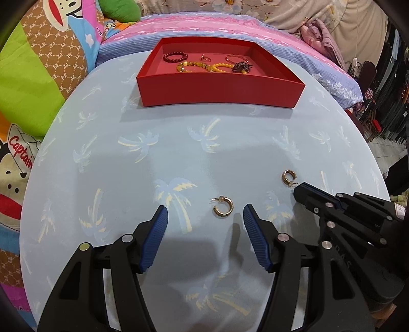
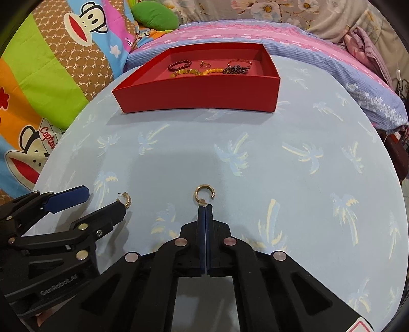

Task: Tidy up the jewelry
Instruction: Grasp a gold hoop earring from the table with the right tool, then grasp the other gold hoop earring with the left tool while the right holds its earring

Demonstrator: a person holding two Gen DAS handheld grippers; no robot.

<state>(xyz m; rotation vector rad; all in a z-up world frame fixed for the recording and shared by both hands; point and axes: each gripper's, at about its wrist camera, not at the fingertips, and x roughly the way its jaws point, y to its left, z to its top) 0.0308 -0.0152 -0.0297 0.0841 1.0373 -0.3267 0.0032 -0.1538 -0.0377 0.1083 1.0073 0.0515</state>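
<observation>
We are pinching the right gold hoop earring [image 2: 203, 195] by its post in our closed right gripper [image 2: 205, 208] while our wide-open, empty left gripper [image 1: 205, 217] is straddling the left earring [image 1: 223, 206], near of the far red tray [image 1: 219, 93].

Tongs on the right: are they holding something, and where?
Yes. The right tongs are shut on a gold earring, pinching its post end. The left tongs are open, holding nothing.

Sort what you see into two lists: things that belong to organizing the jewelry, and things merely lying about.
Job:
- red tray
- two gold hoop earrings
- left claw
- right claw

Lying about:
- cartoon monkey blanket
- green pillow
- pink striped bedding
</observation>
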